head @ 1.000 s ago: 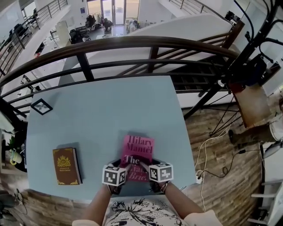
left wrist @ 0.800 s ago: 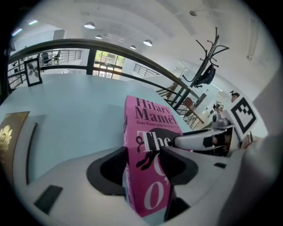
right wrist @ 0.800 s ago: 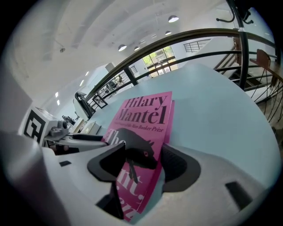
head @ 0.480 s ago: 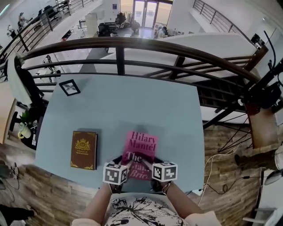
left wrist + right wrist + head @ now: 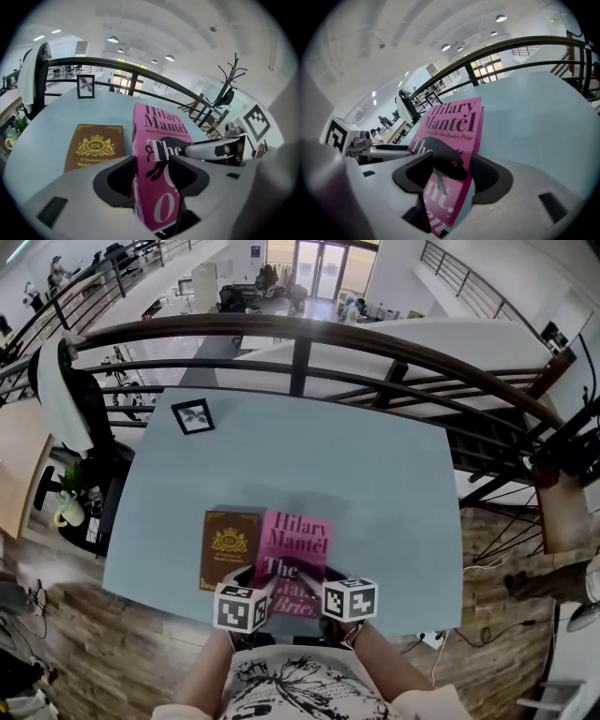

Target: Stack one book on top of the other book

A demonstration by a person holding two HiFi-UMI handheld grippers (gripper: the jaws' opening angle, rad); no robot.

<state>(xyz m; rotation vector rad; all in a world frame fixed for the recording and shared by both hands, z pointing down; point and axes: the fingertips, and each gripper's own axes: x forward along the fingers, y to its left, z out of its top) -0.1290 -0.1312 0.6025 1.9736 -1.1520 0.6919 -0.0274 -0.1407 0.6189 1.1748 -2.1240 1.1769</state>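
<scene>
Head view: the pink paperback book [image 5: 298,545], clamped at its near edge by the left gripper [image 5: 255,585] and right gripper [image 5: 330,581], has travelled from well apart to just beside the gold-crested brown hardback book [image 5: 228,547], so stacking looks close.

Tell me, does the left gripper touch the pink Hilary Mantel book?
Touching. The left gripper view shows the left gripper with a jaw pressed on each cover of the pink Hilary Mantel book, which stands between them.

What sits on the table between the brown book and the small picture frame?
Nothing: in the head view only bare blue table separates the brown book from the picture frame.
</scene>
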